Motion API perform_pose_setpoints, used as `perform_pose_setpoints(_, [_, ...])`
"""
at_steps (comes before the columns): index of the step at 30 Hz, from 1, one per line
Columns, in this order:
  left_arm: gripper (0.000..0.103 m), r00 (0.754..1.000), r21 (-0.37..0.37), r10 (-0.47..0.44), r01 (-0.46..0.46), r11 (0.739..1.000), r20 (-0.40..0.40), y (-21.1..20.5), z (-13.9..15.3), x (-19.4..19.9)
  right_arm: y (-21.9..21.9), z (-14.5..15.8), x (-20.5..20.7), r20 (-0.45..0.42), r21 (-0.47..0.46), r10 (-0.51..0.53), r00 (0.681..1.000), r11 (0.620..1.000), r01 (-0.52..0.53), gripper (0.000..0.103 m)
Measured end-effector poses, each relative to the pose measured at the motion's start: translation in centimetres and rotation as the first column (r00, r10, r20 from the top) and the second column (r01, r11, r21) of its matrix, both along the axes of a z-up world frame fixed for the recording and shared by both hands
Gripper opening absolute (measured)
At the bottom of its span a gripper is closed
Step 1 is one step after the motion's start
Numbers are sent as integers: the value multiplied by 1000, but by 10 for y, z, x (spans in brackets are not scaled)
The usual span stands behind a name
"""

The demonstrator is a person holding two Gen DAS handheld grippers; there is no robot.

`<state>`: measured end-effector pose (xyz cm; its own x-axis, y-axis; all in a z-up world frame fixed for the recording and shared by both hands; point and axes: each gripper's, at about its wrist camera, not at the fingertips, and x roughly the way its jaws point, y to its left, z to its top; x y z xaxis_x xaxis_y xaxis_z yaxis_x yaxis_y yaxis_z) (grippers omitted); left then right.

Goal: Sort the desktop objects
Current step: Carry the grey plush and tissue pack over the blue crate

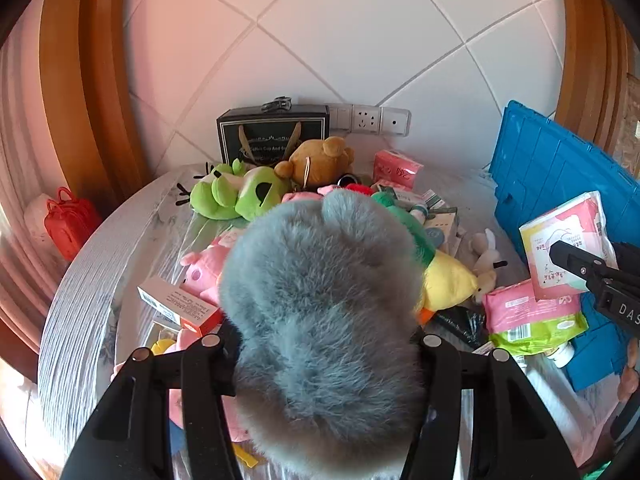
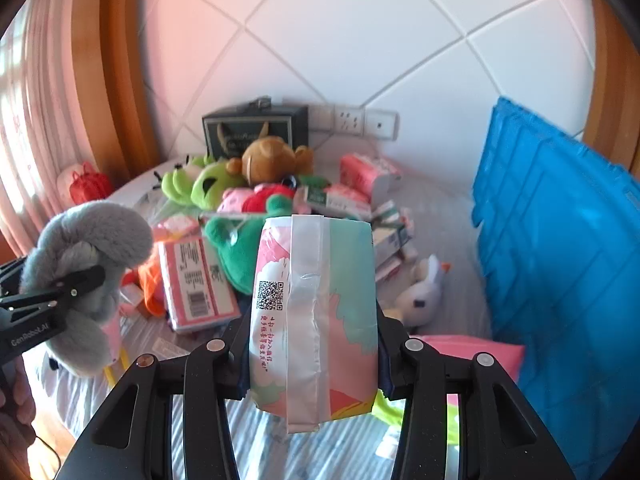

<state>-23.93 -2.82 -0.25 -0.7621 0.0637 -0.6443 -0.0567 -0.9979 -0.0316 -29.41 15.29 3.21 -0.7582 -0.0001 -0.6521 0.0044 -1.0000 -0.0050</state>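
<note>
My left gripper [image 1: 326,344] is shut on a fluffy grey plush toy [image 1: 324,300] and holds it above the table; it also shows at the left of the right wrist view [image 2: 86,256]. My right gripper [image 2: 312,344] is shut on a pink and teal tissue pack [image 2: 314,312], held upright above the table; the pack also shows in the left wrist view [image 1: 568,240]. Below lies a heap of plush toys and packs: a green frog [image 1: 236,196], a brown bear [image 1: 320,160], a pink pig [image 1: 204,268], a yellow plush [image 1: 448,280].
A blue plastic crate [image 2: 560,260] stands at the right. A dark gift box [image 1: 272,132] and wall sockets [image 1: 368,120] are at the back. A red bag [image 1: 68,220] sits at far left. Pink tissue packs [image 1: 528,312] and small boxes [image 1: 176,300] lie around on the round table [image 1: 80,300].
</note>
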Motion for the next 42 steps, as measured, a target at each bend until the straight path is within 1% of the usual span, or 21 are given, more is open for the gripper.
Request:
perform_pose_setpoints(3, [53, 999, 20, -22, 23, 1000, -34, 13, 13, 5, 7, 22, 17, -58, 14, -21, 998, 1000, 22, 45])
perform_pose_setpoints(7, [53, 993, 24, -75, 77, 997, -88, 39, 33, 13, 21, 43, 39, -123, 30, -53, 991, 998, 57, 45])
perform_pose_setpoints(14, [53, 970, 26, -174, 181, 983, -167, 97, 64, 25, 57, 80, 81, -223, 47, -114, 968, 991, 127, 45])
perform_pose_setpoints(20, [53, 943, 21, -257, 268, 963, -212, 156, 87, 30, 100, 110, 118, -309, 56, -193, 931, 974, 221, 45])
perform_pose_setpoints(24, [53, 920, 15, -309, 322, 947, -241, 201, 101, 32, 139, 124, 141, -346, 56, -267, 900, 951, 304, 45])
perform_pose_setpoints(29, [53, 896, 31, -356, 377, 926, -267, 256, 118, 34, 192, 130, 165, -361, 53, -350, 865, 918, 393, 45])
perform_pose_setpoints(33, [53, 877, 42, -392, 419, 907, -279, 301, 132, 36, 231, 129, 178, -353, 66, -393, 849, 895, 441, 45])
perform_pose_setpoints(35, [53, 866, 44, -414, 442, 896, -280, 323, 137, 36, 250, 127, 183, -343, 79, -409, 845, 884, 460, 45])
perform_pose_setpoints(38, [53, 853, 55, -452, 480, 875, -259, 358, 144, 32, 273, 123, 189, -329, 95, -424, 844, 874, 476, 45])
perform_pose_setpoints(40, [53, 849, 44, -472, 494, 868, -238, 380, 149, 27, 290, 119, 191, -315, 102, -425, 848, 874, 476, 45])
perform_pose_setpoints(42, [53, 846, 35, -490, 507, 861, -212, 399, 153, 20, 308, 118, 185, -291, 111, -418, 861, 879, 464, 45])
